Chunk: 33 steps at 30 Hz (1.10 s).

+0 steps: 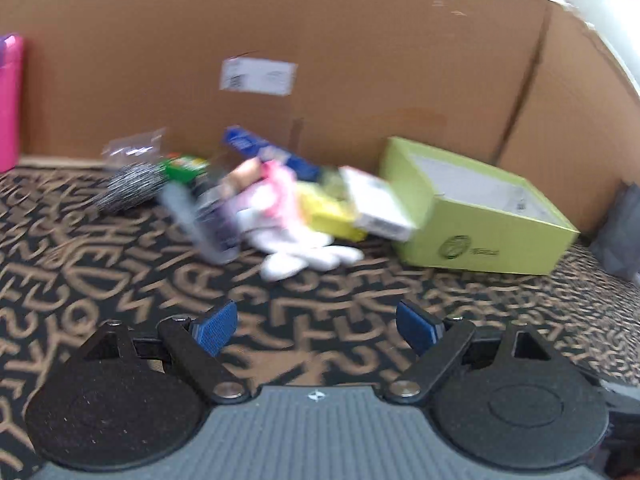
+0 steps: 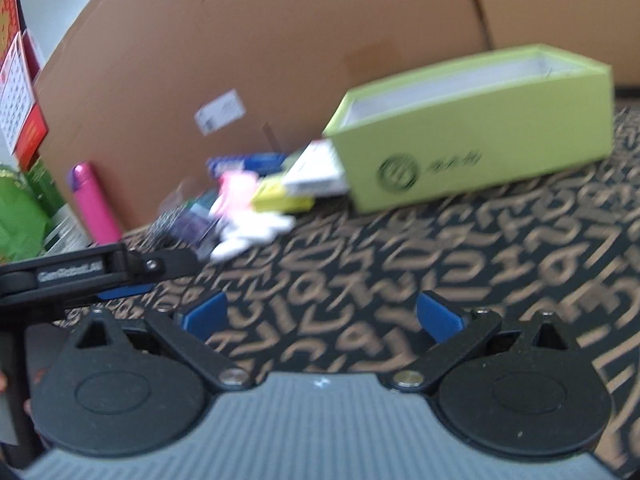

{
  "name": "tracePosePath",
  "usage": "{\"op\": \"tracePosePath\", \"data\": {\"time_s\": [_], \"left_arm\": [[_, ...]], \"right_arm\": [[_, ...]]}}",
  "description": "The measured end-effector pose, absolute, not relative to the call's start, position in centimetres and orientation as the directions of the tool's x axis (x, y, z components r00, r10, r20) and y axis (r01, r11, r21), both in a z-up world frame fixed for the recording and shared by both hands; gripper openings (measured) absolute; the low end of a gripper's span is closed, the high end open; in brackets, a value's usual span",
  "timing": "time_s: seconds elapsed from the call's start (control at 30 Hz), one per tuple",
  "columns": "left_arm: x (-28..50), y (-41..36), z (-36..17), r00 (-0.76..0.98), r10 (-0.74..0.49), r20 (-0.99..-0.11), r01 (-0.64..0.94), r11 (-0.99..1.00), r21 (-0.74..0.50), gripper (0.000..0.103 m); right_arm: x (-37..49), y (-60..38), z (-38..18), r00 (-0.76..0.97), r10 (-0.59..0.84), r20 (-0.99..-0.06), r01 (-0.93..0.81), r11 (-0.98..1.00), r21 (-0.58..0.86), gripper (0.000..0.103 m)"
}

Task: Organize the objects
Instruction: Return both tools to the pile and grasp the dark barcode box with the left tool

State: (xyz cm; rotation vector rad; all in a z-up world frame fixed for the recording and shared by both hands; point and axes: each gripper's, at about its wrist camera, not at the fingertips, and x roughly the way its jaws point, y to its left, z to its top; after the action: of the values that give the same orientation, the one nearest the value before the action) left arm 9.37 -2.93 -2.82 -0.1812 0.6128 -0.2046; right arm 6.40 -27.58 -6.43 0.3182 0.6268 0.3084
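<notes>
A blurred heap of small items [image 1: 276, 204] lies on the patterned cloth: a white and pink soft toy [image 1: 298, 250], a yellow pack [image 1: 332, 216], a white carton [image 1: 380, 204], a blue box [image 1: 268, 150], a grey brush [image 1: 128, 188]. To its right stands an open lime-green box [image 1: 480, 216], empty inside as far as shows. My left gripper [image 1: 316, 330] hangs open well short of the heap, nothing between its blue pads. The right wrist view shows the heap [image 2: 256, 200] and the green box [image 2: 476, 132] ahead of my open, empty right gripper [image 2: 322, 316]. The left gripper's arm [image 2: 100, 270] crosses that view's left edge.
A tall brown cardboard wall [image 1: 320, 40] closes off the back. A pink bottle [image 2: 96, 204] stands at its left end, with green and red packages [image 2: 28, 184] beyond. A grey bag [image 1: 620, 232] sits at the right edge. Black-and-tan lettered cloth [image 2: 440, 280] covers the table.
</notes>
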Motion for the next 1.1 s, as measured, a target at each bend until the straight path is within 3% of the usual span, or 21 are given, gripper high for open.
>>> {"op": "tracePosePath", "data": {"time_s": [0.33, 0.43, 0.57, 0.83, 0.9, 1.0, 1.1], "left_arm": [[11.2, 2.6, -3.3, 0.82, -0.16, -0.549, 0.001, 0.96, -0.28, 0.089], [12.4, 3.4, -3.2, 0.828, -0.149, -0.54, -0.016, 0.957, -0.289, 0.089], [14.7, 3.6, -2.7, 0.831, -0.158, -0.533, 0.008, 0.962, -0.272, 0.088], [19.8, 2.7, -2.8, 0.807, -0.185, -0.561, 0.031, 0.961, -0.274, 0.046], [20.5, 2.7, -3.0, 0.798, -0.189, -0.573, 0.027, 0.96, -0.279, 0.044], [20.9, 2.7, -3.4, 0.788, -0.217, -0.576, 0.048, 0.955, -0.293, 0.03], [19.6, 2.9, -3.4, 0.783, -0.219, -0.581, 0.052, 0.955, -0.291, 0.024]], "right_arm": [[5.9, -25.1, -6.4, 0.764, 0.33, -0.554, -0.096, 0.907, 0.409, 0.103], [5.7, -24.0, -6.1, 0.791, 0.255, -0.556, -0.067, 0.94, 0.335, 0.103], [5.7, -22.3, -6.2, 0.784, 0.26, -0.564, -0.152, 0.961, 0.231, 0.103], [5.1, -19.8, -6.1, 0.801, 0.259, -0.54, -0.25, 0.964, 0.092, 0.103], [5.2, -19.7, -5.9, 0.807, 0.258, -0.532, -0.256, 0.963, 0.079, 0.103], [5.5, -19.3, -5.6, 0.817, 0.241, -0.524, -0.25, 0.967, 0.054, 0.103], [6.1, -19.1, -5.5, 0.816, 0.249, -0.521, -0.258, 0.965, 0.058, 0.095]]}}
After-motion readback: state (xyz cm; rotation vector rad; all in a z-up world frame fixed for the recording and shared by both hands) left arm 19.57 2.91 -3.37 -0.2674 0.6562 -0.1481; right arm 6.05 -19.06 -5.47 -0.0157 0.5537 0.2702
